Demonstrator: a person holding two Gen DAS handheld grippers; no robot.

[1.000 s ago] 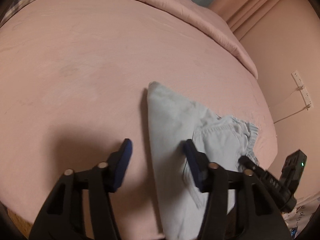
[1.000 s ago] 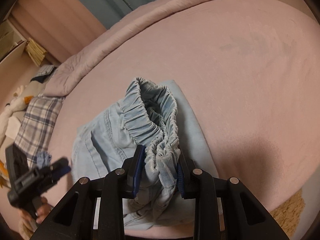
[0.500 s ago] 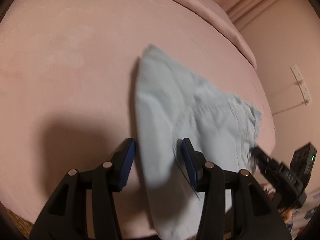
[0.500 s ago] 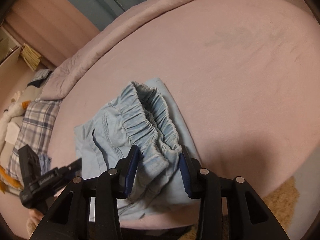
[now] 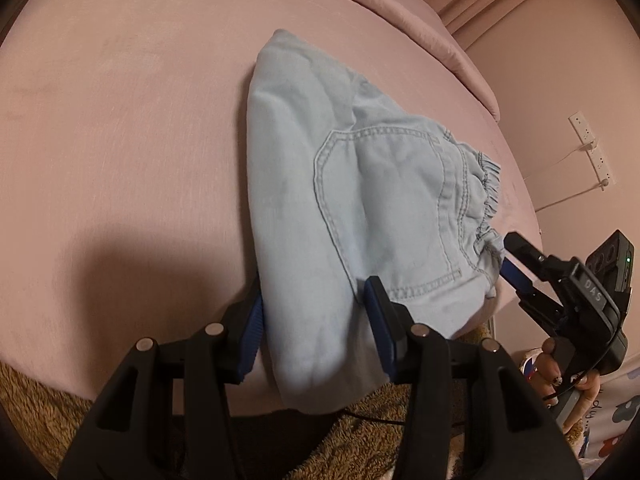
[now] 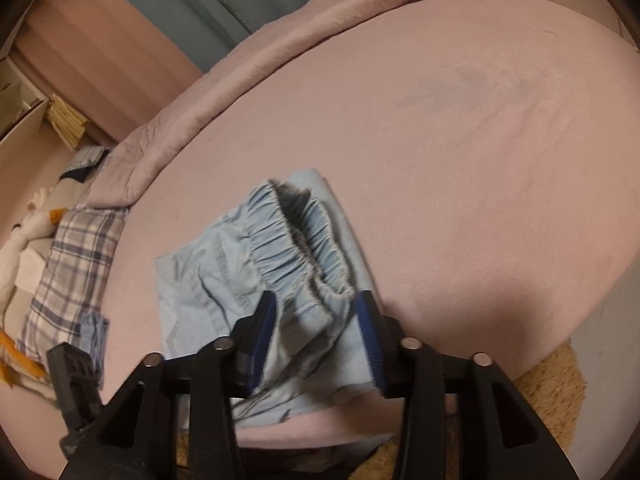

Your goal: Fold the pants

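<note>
Overhanging bed (image 5: 120, 128) edge: pants (image 5: 320, 208)

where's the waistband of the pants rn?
Elastic waistband lies on the pink bed, near its front edge, directly ahead of the open right gripper; right side in left wrist view.

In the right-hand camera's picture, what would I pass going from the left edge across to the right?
Plaid cloth → light blue pants → bare pink bedsheet.

Dim, warm indoor light, soft shadows near the lens (fisheye-bent, vignetted edges).
</note>
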